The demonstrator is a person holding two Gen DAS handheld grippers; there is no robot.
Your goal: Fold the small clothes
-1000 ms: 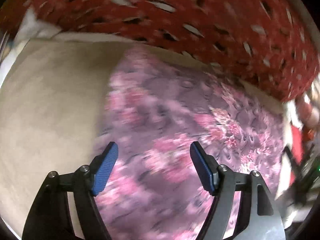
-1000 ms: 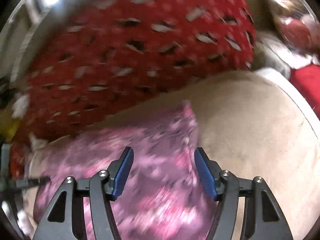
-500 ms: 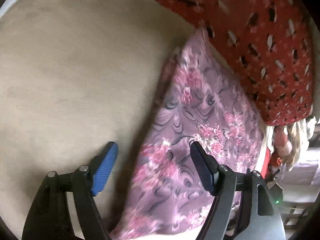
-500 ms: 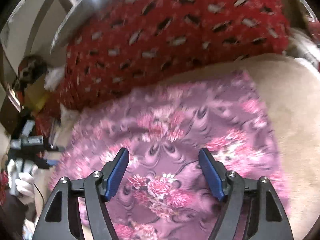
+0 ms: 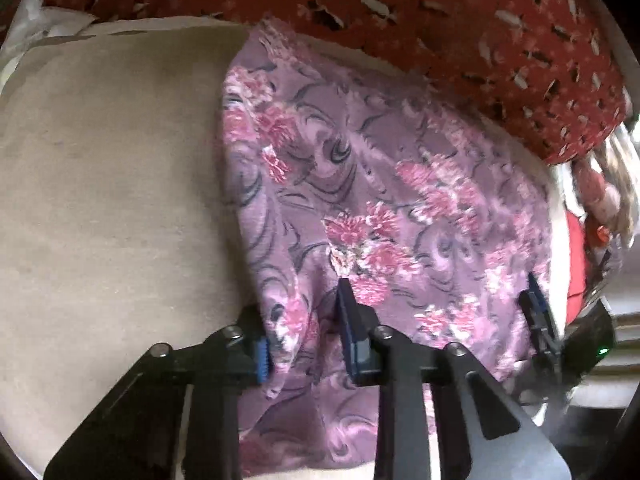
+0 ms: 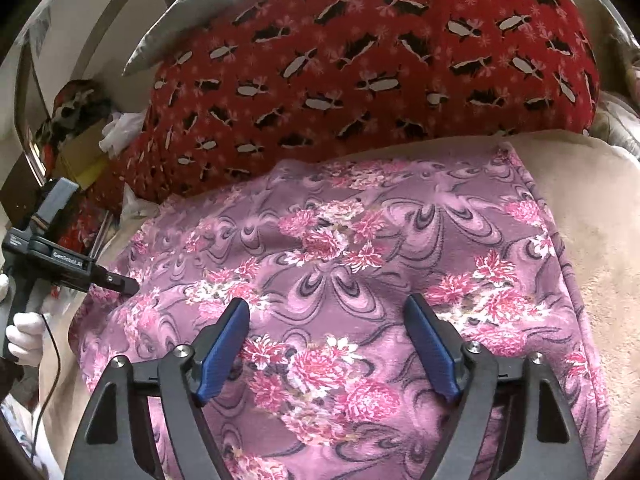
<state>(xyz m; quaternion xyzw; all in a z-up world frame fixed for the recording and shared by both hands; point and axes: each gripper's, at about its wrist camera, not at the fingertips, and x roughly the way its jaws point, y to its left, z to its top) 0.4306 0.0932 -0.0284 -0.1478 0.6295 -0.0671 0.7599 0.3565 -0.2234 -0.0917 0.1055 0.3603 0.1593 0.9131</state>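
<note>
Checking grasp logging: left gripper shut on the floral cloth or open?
Shut on it: left gripper pinches a bunched edge of the floral cloth between its pads.

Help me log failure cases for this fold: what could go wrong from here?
1. The left gripper pinches only an edge of the floral cloth; that thin bite may slip when lifted.
2. The right gripper is open, holding nothing, so a one-sided lift could skew the fold.
3. The red blanket lies against the cloth's far edge and might snag it.
</note>
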